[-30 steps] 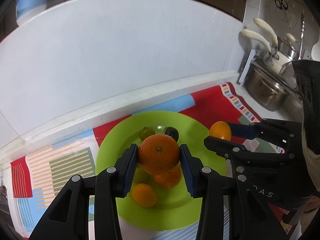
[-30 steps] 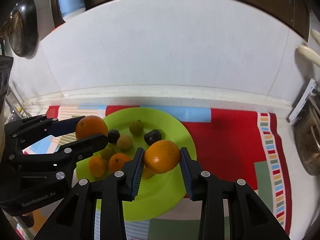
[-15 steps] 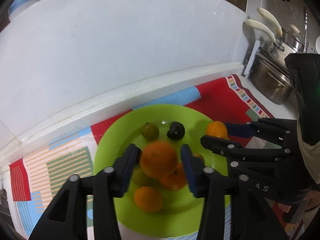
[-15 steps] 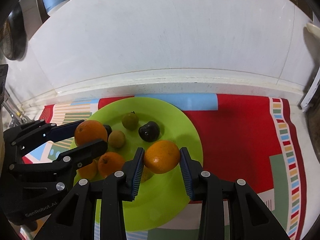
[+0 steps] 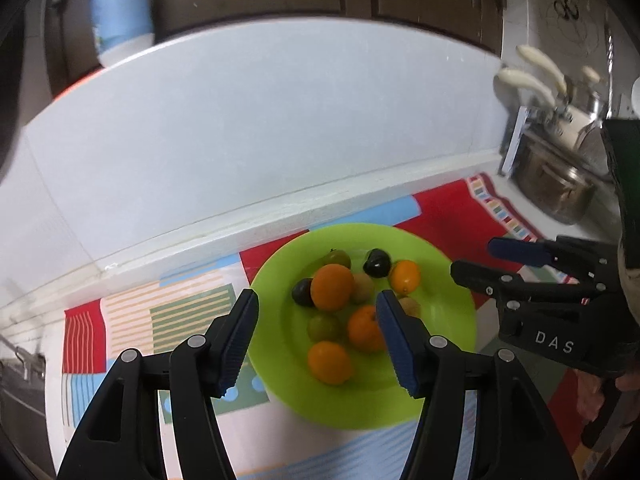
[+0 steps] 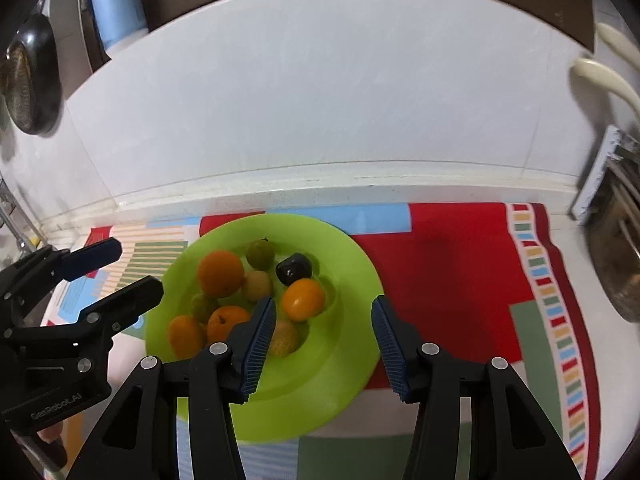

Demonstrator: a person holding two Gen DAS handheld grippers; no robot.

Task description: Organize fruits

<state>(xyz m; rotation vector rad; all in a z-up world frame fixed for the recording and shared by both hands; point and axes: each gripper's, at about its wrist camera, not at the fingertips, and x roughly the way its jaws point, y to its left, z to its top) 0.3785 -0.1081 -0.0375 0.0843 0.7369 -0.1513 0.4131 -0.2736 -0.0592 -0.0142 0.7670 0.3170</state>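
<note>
- Right now my left gripper (image 5: pixel 314 334) is spread wide with nothing between its blue pads (image 5: pixel 240 330); it hovers above the near-left part of the green plate (image 5: pixel 452 392).
- My right gripper (image 6: pixel 322 340) is spread as well, empty, above the near-right part of the plate (image 6: pixel 352 360).
- All the fruit lies on the plate, clustered toward its far side.
- From the left wrist I see a large orange (image 5: pixel 332 286) touching a dark plum (image 5: pixel 302 292) on its left and a pale green fruit (image 5: pixel 363 287) on its right.
- Far of those sit a green fruit (image 5: pixel 338 258) and a second dark plum (image 5: pixel 377 262), with a small orange (image 5: pixel 405 276) just right of that plum.
- Nearer me lie another orange (image 5: pixel 364 328), a green fruit (image 5: pixel 322 326) to its left, and an orange (image 5: pixel 329 362) closest of all.
- From the right wrist, the small orange (image 6: pixel 303 299) sits just far of my right gripper's left pad, apart from both pads.
- The plate rests on a patterned mat (image 6: pixel 460 264) on the counter, against a white wall (image 5: pixel 260 128).
- A steel pot (image 5: pixel 556 192) stands far right, and a blue bottle (image 6: pixel 118 4) far left, above the wall.
</note>
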